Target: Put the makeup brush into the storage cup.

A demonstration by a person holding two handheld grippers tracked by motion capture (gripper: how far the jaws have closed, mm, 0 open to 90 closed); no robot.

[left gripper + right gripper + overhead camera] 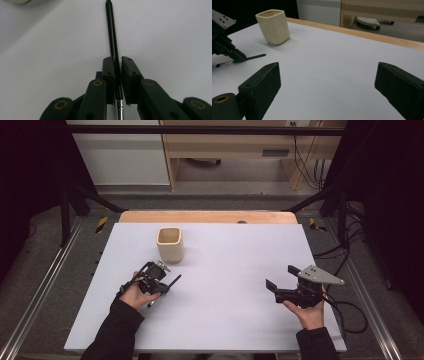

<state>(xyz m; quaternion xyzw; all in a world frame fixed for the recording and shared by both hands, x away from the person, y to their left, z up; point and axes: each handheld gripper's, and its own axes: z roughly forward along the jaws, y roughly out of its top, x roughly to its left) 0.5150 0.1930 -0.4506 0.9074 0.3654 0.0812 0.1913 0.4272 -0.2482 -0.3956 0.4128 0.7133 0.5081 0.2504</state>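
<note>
Thin black paintbrush [111,37], with a silver ferrule near its lower end, lying low over the white table [225,320] at the front left, its long handle pointing away from the person toward the table's middle. Left gripper [118,65]: both pads are pressed against the brush's shaft from either side, so the jaws are clamped on it, with the handle projecting straight out ahead of them and the ferrule showing behind them. In the high view the same gripper [167,284] sits in the person's left hand [134,296], and the handle tip reaches out to its right. Cream square cup [170,243]: upright on the table, empty as far as can be seen, just beyond the left gripper and apart from the brush. Right gripper [281,277]: held in the right hand [310,312] near the table's front right, well apart from brush and cup; its jaws stand wide apart with nothing between them.
</note>
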